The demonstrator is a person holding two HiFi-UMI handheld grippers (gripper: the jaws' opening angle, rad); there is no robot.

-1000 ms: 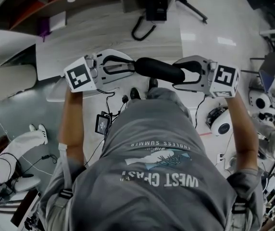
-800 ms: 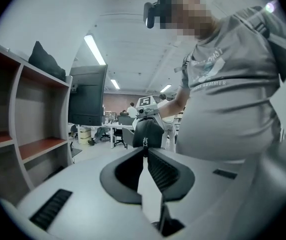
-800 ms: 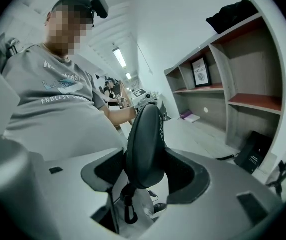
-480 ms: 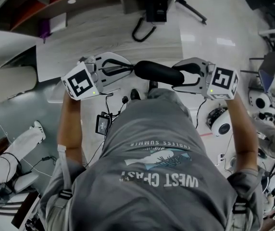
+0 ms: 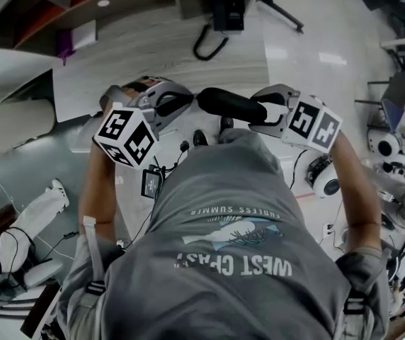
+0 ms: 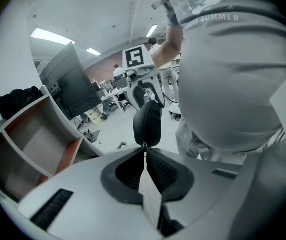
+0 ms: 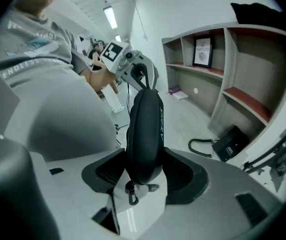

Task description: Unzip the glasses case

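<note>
We have rolled our left hand-held gripper [image 5: 188, 101], its jaws just closing on the zipper pull [image 6: 144, 145]; the right hand-held gripper [image 5: 263, 110] grips the glasses case [image 7: 145, 129], not yet unzipped.

Head view looks down from up high; both gripper views face each other, very near the glasses case [image 6: 148, 125]

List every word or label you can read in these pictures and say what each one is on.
"WEST COAST": on the person's shirt, upside down in the head view.
"ENDLESS SUMMER": smaller print on the same shirt.
"NATURE": seemingly, on the framed picture on the shelf; its other print is too small to read.
Lettering along the glasses case: too faint to read.
</note>
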